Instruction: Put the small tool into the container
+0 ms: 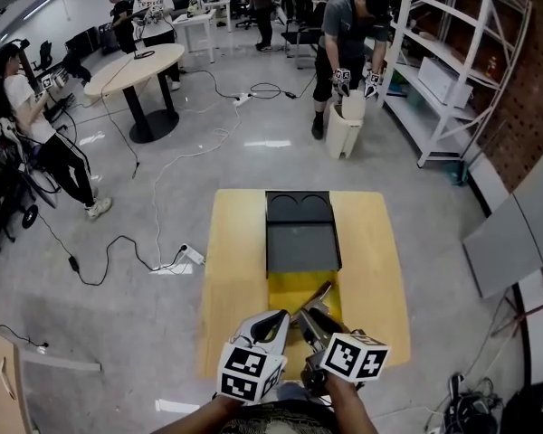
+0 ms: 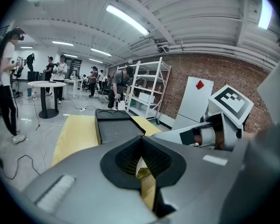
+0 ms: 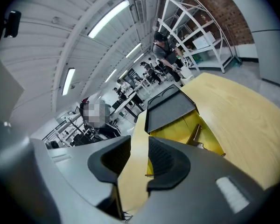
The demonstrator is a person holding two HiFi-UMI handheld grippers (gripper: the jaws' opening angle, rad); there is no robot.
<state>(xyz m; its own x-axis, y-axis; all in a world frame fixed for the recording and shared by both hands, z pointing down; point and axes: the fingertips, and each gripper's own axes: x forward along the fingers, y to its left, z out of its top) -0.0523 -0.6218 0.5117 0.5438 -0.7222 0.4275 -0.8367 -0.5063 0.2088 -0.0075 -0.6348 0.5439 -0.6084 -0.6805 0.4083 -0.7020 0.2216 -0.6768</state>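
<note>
A yellow container [image 1: 285, 294] stands on the wooden table [image 1: 371, 269], its black lid [image 1: 300, 233] folded flat behind it. A small metal tool [image 1: 315, 295] lies inside it, also seen in the right gripper view as the tool [image 3: 196, 133] on the container's yellow floor [image 3: 177, 127]. Both grippers hover side by side over the container's near end. My left gripper [image 1: 283, 316] has its pads together [image 2: 141, 141] with nothing between them. My right gripper [image 1: 308, 320] stands to its right with a narrow gap [image 3: 139, 146] between its pads, holding nothing.
The table's near edge lies under my hands. On the floor, cables and a power strip [image 1: 192, 255] lie left of the table. A person [image 1: 348, 43] bends over a white bin [image 1: 346, 125] by metal shelves [image 1: 452, 70]. A round table [image 1: 136, 66] stands far left.
</note>
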